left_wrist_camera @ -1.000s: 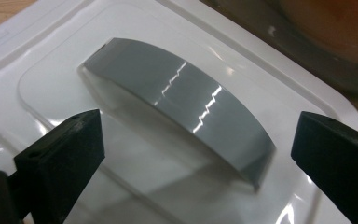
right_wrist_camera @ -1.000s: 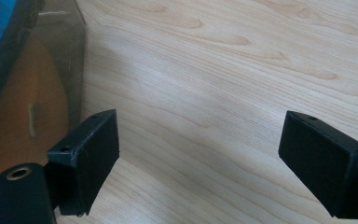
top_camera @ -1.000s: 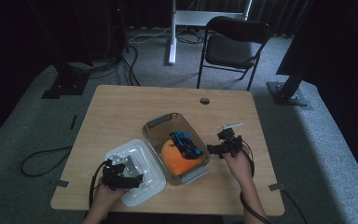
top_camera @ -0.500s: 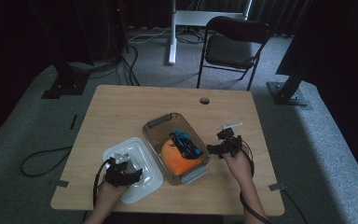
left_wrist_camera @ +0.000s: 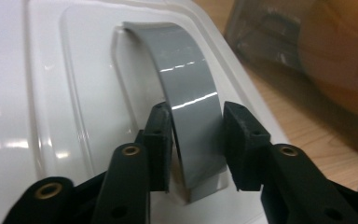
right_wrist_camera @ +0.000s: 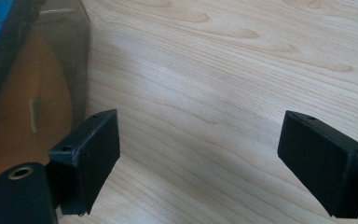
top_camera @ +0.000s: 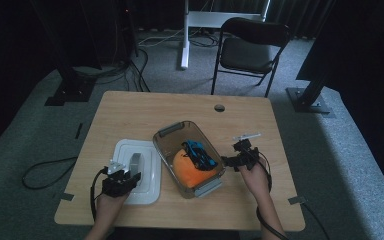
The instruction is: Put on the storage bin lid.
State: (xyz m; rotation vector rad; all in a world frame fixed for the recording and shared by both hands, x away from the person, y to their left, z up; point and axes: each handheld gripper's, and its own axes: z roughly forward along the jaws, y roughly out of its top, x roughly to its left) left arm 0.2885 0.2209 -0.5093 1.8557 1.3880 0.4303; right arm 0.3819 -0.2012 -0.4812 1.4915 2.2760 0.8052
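Clear bin (top_camera: 176,131): orange ball (top_camera: 187,169), blue car (top_camera: 199,152); white lid (top_camera: 149,170) beside.

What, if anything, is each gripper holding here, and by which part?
The left gripper has just been closing around the white plastic lid at its grey arched handle, grip not clearly firm. The right gripper holds nothing.
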